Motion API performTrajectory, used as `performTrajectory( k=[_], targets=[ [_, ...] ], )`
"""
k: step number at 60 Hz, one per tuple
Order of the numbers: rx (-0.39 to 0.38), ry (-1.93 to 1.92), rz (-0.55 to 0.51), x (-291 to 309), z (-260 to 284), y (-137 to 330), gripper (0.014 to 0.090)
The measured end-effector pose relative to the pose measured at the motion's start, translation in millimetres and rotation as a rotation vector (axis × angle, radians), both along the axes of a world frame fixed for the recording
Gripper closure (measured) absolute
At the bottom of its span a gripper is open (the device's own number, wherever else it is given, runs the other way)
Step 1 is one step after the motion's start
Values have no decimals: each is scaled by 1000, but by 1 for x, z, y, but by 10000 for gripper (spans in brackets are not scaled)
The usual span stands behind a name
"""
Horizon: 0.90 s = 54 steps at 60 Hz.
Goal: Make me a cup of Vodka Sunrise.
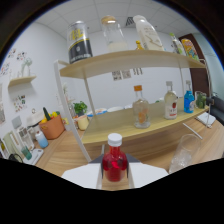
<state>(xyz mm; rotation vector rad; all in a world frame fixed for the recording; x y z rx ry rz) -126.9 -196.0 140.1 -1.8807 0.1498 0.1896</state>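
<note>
A small bottle of red liquid (114, 161) with a white cap is seen just ahead of the gripper (115, 182), in front of a wooden shelf (150, 122) lined with bottles. Whether the fingers are apart or clamped cannot be told. An empty glass (183, 152) is set to the right.

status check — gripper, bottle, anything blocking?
Gripper shut on red bottle, white cap on, held upright. Empty glass just ahead to one side, on the table. Shelf with bottles beyond; nothing in the way.
</note>
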Motion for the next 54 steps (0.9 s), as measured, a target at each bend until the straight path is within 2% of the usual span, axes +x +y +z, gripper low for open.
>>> performTrajectory(
  k=[13,33,50,54],
  targets=[
    [-143,-103,11,-20,-81,4,703],
    [-279,-135,25,-33,-123,1,700],
    [-264,-195,70,-40,-125,-4,683],
    [-275,-194,84,-42,-126,-7,627]
  ],
)
